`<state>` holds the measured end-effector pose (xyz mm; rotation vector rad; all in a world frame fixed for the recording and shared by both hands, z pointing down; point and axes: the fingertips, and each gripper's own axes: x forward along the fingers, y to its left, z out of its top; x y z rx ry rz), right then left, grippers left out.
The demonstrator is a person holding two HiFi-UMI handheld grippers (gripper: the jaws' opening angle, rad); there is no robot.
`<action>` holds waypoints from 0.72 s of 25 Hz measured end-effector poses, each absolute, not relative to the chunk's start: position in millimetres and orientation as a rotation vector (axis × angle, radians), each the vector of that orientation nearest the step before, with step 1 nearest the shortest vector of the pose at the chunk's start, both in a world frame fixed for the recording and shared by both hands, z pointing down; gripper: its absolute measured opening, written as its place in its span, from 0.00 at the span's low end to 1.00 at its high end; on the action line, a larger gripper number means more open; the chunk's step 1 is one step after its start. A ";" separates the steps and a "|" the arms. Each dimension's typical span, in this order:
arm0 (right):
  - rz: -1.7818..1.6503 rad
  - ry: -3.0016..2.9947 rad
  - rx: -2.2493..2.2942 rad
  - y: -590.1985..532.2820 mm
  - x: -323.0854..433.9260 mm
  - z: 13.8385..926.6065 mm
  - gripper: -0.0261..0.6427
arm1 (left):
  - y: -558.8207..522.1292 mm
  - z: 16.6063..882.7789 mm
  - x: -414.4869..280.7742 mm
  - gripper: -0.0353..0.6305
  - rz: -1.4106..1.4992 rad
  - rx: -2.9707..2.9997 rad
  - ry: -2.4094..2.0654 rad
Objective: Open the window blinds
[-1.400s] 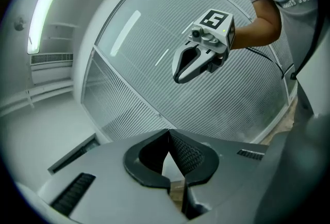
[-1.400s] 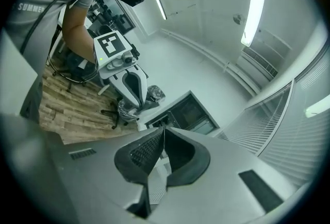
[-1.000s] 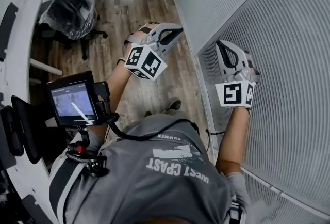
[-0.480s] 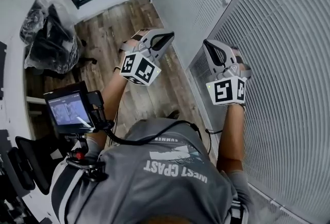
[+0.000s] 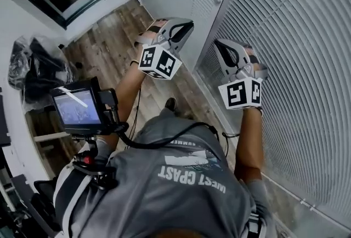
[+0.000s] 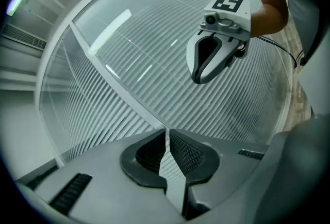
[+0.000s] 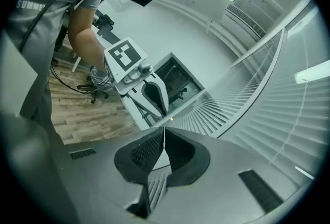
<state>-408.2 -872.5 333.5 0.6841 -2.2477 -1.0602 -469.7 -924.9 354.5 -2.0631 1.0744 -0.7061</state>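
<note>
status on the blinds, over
Left gripper shut, jaws just eased a hair, empty; right gripper shut, empty. White slatted window blinds closed. Nothing in the way.

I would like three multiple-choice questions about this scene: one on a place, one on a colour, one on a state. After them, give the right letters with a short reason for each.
1. Where is the monitor in the head view?
A. At the left, carried in front of the person
B. Hanging on the window
C. Lying on the ground

2. What does the floor look like?
A. Grey carpet
B. Brown wood planks
C. White tiles

3. How do the jaws of the right gripper stand?
A. Wide apart
B. Closed on a cord
C. Together, with nothing between them

Answers: 1 A, the lit screen shows at the picture's left, up off the floor. 2 B, brown grain and plank seams are plain. 3 C, in the right gripper view the tips meet and hold nothing.
</note>
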 end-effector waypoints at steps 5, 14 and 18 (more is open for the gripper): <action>-1.029 -2.194 0.778 -898.2 -398.9 329.8 0.05 | -986.0 357.3 -441.2 0.15 -0.662 -2.041 0.986; -0.924 -2.090 0.898 -954.7 -394.7 330.5 0.05 | -1087.8 369.1 -429.1 0.31 -0.633 -1.952 0.963; -0.891 -2.096 0.904 -970.0 -387.4 336.3 0.05 | -1103.6 383.2 -411.4 0.32 -0.679 -1.916 0.896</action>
